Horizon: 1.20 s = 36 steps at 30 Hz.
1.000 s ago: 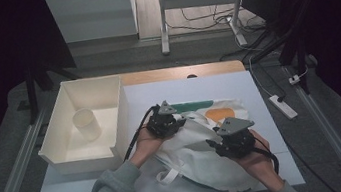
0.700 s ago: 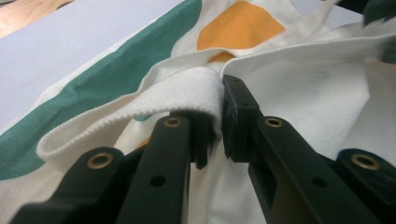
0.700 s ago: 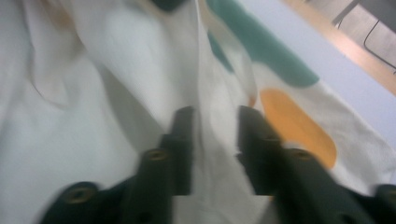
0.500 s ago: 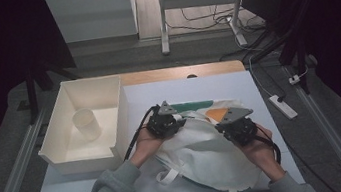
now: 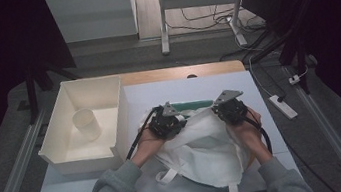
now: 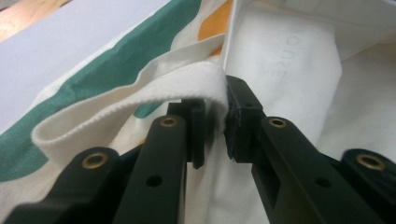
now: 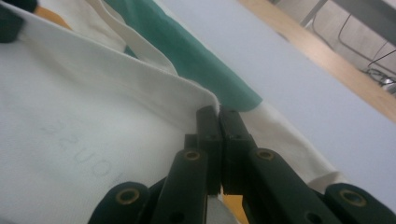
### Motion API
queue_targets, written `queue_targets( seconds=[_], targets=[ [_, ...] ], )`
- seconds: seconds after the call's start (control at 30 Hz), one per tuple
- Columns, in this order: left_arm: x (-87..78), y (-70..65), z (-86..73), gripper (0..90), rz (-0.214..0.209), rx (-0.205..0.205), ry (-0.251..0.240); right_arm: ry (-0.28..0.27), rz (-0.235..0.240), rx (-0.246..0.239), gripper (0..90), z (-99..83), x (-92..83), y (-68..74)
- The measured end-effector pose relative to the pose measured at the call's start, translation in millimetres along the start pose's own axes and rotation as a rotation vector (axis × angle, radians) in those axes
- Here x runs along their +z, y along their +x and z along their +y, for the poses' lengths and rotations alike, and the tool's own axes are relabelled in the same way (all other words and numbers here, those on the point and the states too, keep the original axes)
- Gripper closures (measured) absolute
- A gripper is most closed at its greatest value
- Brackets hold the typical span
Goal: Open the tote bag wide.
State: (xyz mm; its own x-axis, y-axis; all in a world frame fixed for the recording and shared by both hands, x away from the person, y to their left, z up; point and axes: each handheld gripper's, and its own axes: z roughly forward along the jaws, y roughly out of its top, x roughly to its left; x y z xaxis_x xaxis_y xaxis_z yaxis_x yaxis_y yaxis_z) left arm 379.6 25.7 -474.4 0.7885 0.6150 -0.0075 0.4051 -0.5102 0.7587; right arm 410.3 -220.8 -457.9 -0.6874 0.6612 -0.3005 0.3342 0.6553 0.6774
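tray (image 5: 61, 157): white bin with a cup (image 5: 86, 124) in it, left edge of the worktop (image 5: 197, 84), clear of the work.
left claw (image 5: 178, 118): clamped on the bag's hem beside its handle loop (image 6: 140, 100), jaws pinching cloth. Hold this anchor, don't creep.
bag (image 5: 206, 146): white cloth tote with green stripe (image 6: 93, 70), lying mid-worktop between both hands, mouth edge facing away from the person.
right claw (image 5: 221, 108): jaws just snapped together on the bag's top hem (image 7: 140, 77); thin cloth edge nipped at the tips.
next, my read: pull the two claws apart evenly to tension the hem; lift both together so the mouth opens.
risk: right bite is shallow, may slip.
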Motion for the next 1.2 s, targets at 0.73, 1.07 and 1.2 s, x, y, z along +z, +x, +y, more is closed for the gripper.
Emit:
queue_targets(
  seconds=[0.73, 1.07, 1.2],
  targets=[
    [-8.3, -1.7, 4.5, 58.9, -0.053, 0.025, -0.017, 0.012, 0.069, 0.110, 85.0, -14.2, 23.0, -10.3],
    [-34.5, -16.4, 9.8, 49.5, -0.071, 0.101, -0.026, -0.136, 0.125, 0.168, 54.6, -12.3, -15.5, -5.3],
    [-39.1, -28.2, 13.3, 47.5, -0.036, 0.159, -0.025, -0.175, 0.133, 0.172, 52.5, -10.8, -28.1, -1.2]
  ],
)
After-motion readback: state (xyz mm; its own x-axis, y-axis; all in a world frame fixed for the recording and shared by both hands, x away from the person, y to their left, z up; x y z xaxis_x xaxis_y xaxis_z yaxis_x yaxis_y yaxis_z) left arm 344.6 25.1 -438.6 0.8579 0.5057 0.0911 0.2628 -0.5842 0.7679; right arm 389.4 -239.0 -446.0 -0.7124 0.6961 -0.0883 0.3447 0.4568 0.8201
